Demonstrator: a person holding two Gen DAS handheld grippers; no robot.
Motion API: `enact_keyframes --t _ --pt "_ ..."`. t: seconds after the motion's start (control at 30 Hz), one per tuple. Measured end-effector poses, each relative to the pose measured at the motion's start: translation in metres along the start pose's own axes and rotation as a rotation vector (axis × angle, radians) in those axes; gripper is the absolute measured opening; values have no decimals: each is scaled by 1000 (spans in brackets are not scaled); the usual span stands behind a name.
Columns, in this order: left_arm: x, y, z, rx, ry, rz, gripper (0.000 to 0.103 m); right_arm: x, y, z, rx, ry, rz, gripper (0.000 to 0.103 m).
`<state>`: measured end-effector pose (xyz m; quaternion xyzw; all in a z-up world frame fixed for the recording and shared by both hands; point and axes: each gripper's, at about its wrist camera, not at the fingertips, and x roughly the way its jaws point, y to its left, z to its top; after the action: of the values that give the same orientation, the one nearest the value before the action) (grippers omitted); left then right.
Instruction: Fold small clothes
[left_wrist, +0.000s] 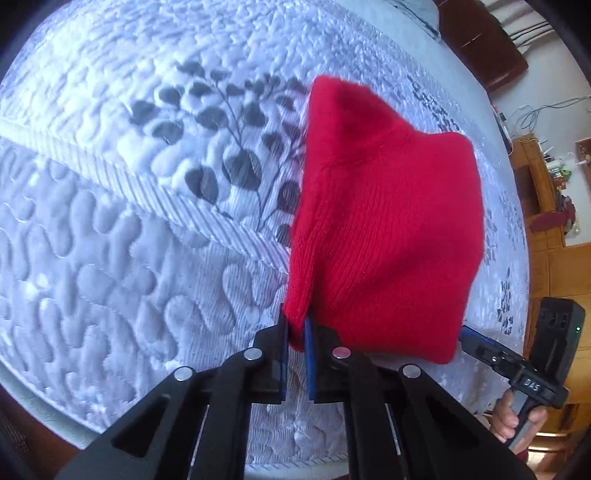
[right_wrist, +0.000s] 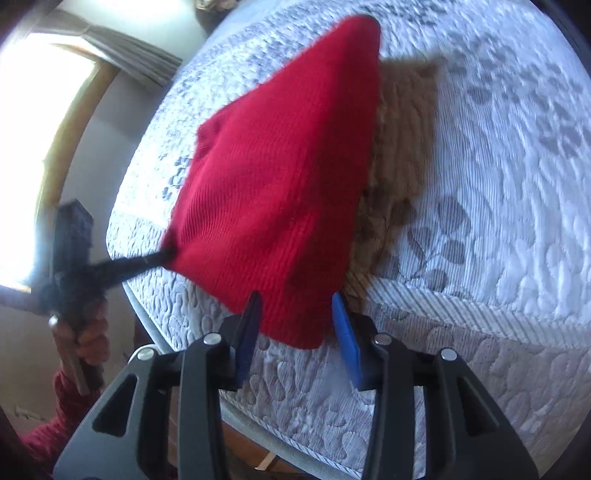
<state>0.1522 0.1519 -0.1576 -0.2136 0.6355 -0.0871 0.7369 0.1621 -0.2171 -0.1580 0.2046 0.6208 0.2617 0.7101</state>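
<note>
red knit hat (left_wrist: 384, 221) hangs over the quilted mattress (left_wrist: 129, 221); from my left camera, my left gripper (left_wrist: 296, 332) is clamped on its lower corner. from my right camera, my right gripper (right_wrist: 295, 314) straddles the hat's other corner, pads not pressing.

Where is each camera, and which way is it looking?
Left wrist view: sits on the left tool, looks down at the red knit garment it pinches; the other hand shows.
Right wrist view: sits on the right tool, looks down at the garment's corner between its fingers; a red sleeve shows.
Both share the garment and the quilted bed.
</note>
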Motion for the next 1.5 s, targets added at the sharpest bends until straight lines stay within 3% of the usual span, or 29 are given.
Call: enact_keyframes --t 0.1,0.17,0.3,0.43,0.57,0.63,0.67,0.7,0.73,0.9,1.03,1.17,1.3,1.4,1.43,1.5 --pt "-1 -2 1 6 -15 -9 7 12 -4 0 26 40 12 55" --pt "-2 -7 0 19 -19 5 8 20 -5 1 31 57 10 48" --pt "-1 -28 1 58 -30 21 8 22 -5 3 19 69 -15 22" --pt "13 -34 0 86 -11 39 10 10 -10 -2 1 78 -86 18" --pt "19 -41 -2 118 -13 65 14 21 -25 -4 38 126 -70 19" --pt "13 -42 0 135 -4 55 20 18 -19 -2 1 127 -72 26" --pt "8 -41 1 137 -2 64 36 16 -14 0 -15 127 -83 29" --pt "1 -39 5 136 -15 90 46 11 -11 3 -31 120 -91 40" --pt "-8 -37 9 142 -41 108 46 4 -8 8 -57 103 -104 45" --pt "-29 -47 53 192 -137 171 47 -27 -14 47 -61 20 -109 49" --pt "-7 -79 112 265 -113 115 47 -33 -25 88 -64 -22 -164 49" --pt "19 -116 159 425 -118 126 46 -24 -34 119 -64 -19 -185 49" --pt "46 -140 169 587 -101 182 46 -11 -40 138 -74 -1 -202 51" --pt "63 -146 174 643 -80 237 46 -2 -44 145 -80 9 -195 52" --pt "70 -145 175 646 -56 227 44 1 -46 148 -77 9 -186 52" --pt "79 -146 172 674 -31 213 22 5 -46 153 -70 7 -173 55"
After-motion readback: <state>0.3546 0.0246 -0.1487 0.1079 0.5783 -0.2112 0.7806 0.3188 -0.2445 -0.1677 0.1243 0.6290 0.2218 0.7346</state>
